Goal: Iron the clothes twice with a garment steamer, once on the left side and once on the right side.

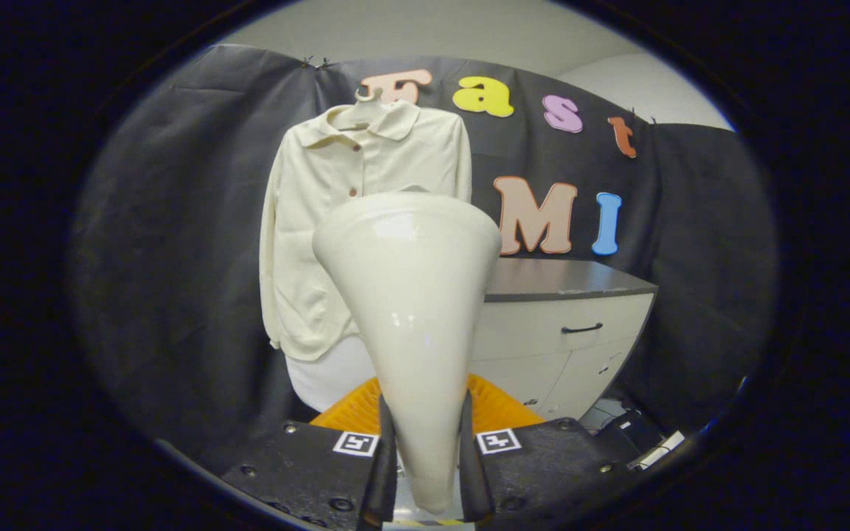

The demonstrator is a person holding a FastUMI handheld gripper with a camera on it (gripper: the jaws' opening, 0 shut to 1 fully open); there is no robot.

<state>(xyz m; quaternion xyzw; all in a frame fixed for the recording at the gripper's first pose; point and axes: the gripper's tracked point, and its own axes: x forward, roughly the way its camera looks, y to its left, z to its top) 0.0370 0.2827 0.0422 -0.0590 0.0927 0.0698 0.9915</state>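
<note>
In the gripper view I have the gripper (425, 457) clamped on the garment steamer (412, 295): both fingers (383, 472) press against the narrow lower part of its glossy cream body, one on each side. From that grip the steamer widens upward into a broad rounded head that stands just ahead of me and covers the middle of what lies beyond.

Beyond the head I see the shirt (336, 221), cream with a collar and dark buttons, hanging on a hanger (366, 94) against the black cloth wall (174, 221). The steamer's head overlaps the shirt's lower right part; I cannot tell whether they touch.

Low behind the fingers sits something orange and ribbed (502, 409). Off to the right stands a white cabinet (565, 346) with a dark top and a black drawer handle (581, 327).
</note>
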